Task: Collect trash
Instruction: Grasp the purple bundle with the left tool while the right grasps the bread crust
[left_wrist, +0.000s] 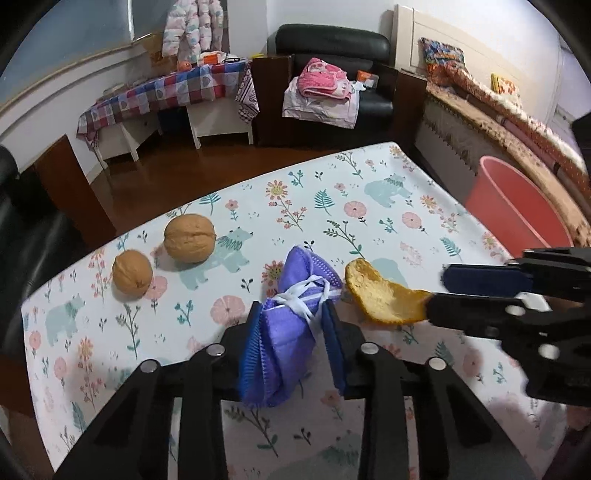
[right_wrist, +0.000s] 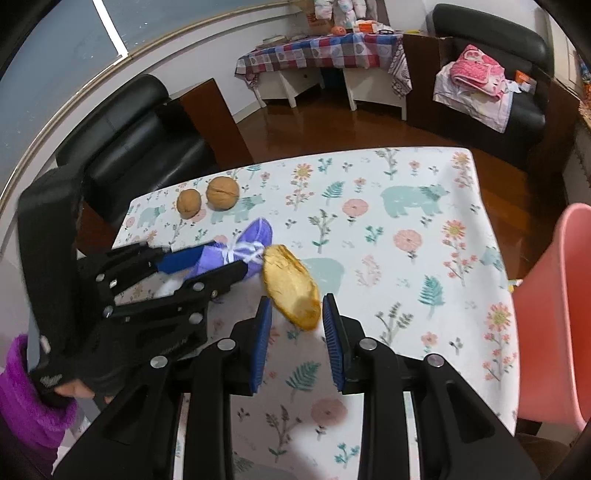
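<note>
Floral tablecloth (left_wrist: 332, 192) holds 2 walnuts (left_wrist: 189, 238), 1 purple mask (left_wrist: 291, 295), 1 orange peel (left_wrist: 384, 295). Your left gripper (left_wrist: 291, 325) pinches the mask; your right gripper (right_wrist: 297, 321) straddles the peel, pads not touching. Pink bin (left_wrist: 517, 206) sits beside.

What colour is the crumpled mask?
Purple with white straps; the mask shows best in the left wrist view.

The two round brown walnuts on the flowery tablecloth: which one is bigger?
The bigger brown walnut is the one nearer the folded purple face mask. The smaller brown walnut sits beside it, nearer the table's edge.
</note>
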